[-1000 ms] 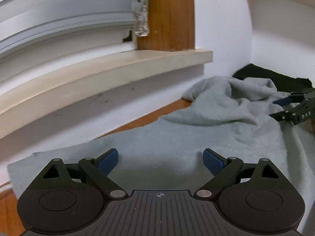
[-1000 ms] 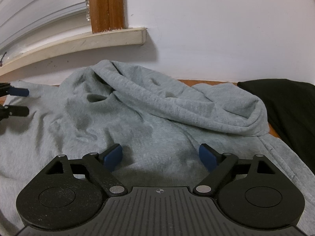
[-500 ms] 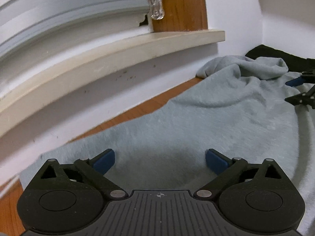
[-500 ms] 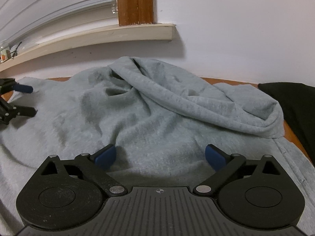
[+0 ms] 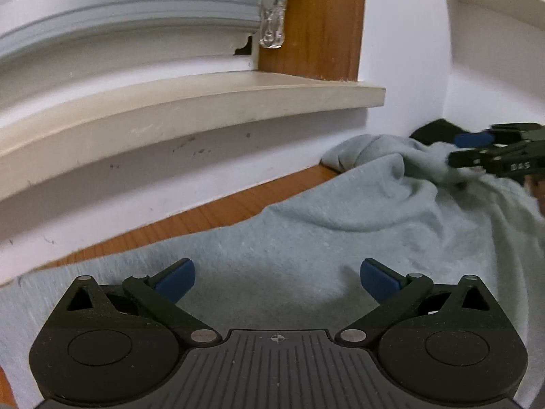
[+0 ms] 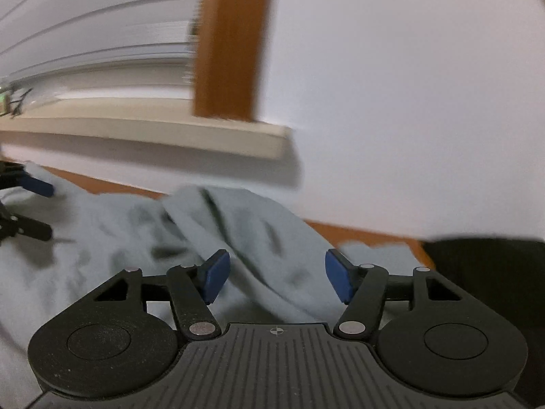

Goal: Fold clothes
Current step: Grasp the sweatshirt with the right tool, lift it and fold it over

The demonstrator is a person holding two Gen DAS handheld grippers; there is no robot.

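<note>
Grey garment (image 6: 112, 238), rumpled: left gripper (image 5: 277, 277) fully spread, empty; right gripper (image 6: 274, 281) half-spread, just narrowing round raised fold, unpinched; pinch fold squarely before lifting.

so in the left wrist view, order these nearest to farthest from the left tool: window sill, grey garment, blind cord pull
1. grey garment: lying right under and ahead of the left tool.
2. window sill: above and beyond it, along the wall.
3. blind cord pull: highest, hanging by the wooden frame.
</note>
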